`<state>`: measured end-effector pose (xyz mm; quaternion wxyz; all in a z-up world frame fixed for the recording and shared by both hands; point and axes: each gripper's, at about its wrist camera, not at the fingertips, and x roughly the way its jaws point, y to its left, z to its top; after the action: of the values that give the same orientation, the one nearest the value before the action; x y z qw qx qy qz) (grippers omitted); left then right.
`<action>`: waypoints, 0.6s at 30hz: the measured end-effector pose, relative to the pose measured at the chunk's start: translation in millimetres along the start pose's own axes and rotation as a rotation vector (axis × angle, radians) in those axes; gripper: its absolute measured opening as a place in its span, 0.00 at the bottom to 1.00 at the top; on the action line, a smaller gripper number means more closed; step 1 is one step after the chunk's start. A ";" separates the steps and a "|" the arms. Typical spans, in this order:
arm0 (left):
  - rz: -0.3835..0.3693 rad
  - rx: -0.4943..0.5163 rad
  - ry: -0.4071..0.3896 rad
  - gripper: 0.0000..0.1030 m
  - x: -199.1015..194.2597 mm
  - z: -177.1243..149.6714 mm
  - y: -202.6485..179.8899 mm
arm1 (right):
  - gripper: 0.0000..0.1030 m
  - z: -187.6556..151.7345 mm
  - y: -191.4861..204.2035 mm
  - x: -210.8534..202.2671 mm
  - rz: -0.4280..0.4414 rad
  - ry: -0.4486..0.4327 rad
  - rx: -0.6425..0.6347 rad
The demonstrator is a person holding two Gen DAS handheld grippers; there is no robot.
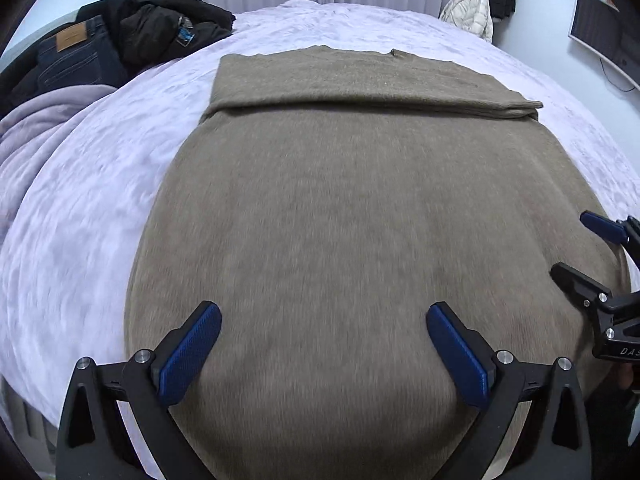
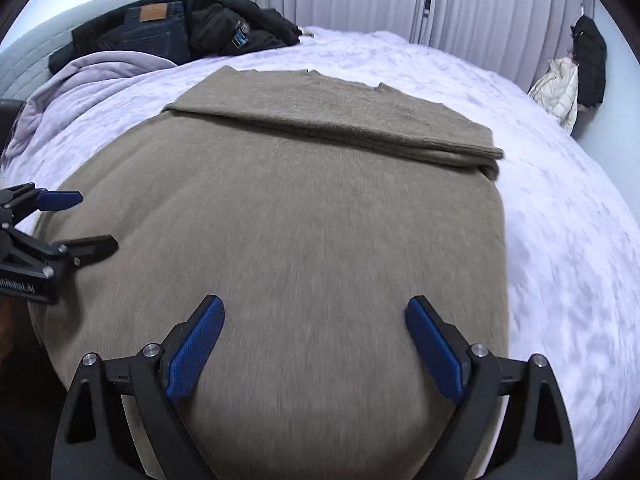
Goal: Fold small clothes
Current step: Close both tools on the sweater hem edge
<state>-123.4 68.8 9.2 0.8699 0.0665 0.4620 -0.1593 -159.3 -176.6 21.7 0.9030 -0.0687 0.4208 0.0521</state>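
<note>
A brown knitted sweater (image 1: 360,208) lies flat on the bed (image 1: 80,200), its far part already turned over into a thick band (image 1: 360,84) across the top. The left tool (image 1: 324,344) hangs over the near left part of the cloth with its jaws spread wide and nothing between them. The right tool (image 2: 315,340) hangs over the near right part, likewise spread and empty; each tool shows at the edge of the other's view, set side by side.

The sweater looks soft, limp and fairly thick, with a fuzzy surface that should grip well against the blue pads (image 2: 192,356). It will likely sag and drape if lifted from one point, so two holds seem wise. My judgement is that the near hem is the place to take it, one tool near each corner, pinching through all layers. The velvety lilac bedcover may drag on the knit, so lifting rather than sliding appears safer.

A pile of dark clothes (image 1: 120,36) sits well apart at the far left.
</note>
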 end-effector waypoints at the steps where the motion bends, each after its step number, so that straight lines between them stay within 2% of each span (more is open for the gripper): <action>1: -0.001 -0.001 -0.007 1.00 -4.8 -7.8 -0.4 | 0.91 -9.5 3.3 -8.1 -0.003 -0.015 -0.003; 5: -0.001 0.035 -0.023 1.00 -19.3 -34.0 2.7 | 0.91 -38.0 11.4 -31.3 0.024 -0.045 -0.050; 10: -0.008 0.170 0.040 1.00 -30.6 -56.6 -1.0 | 0.91 -77.5 22.9 -54.7 0.019 -0.040 -0.219; 13: -0.015 0.221 -0.016 1.00 -50.0 -67.8 13.6 | 0.91 -93.4 20.9 -69.7 0.029 -0.002 -0.261; 15: -0.037 0.190 -0.006 1.00 -47.3 -69.6 34.1 | 0.91 -102.7 17.7 -78.8 0.054 0.006 -0.280; 18: -0.133 0.091 0.039 1.00 -35.9 -69.2 58.9 | 0.91 -113.5 8.4 -82.9 0.081 0.016 -0.267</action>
<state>-176.3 150.2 -2.0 0.8442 0.0782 0.4747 -0.2363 -299.1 -190.5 12.4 0.8796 -0.1717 0.4198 0.1435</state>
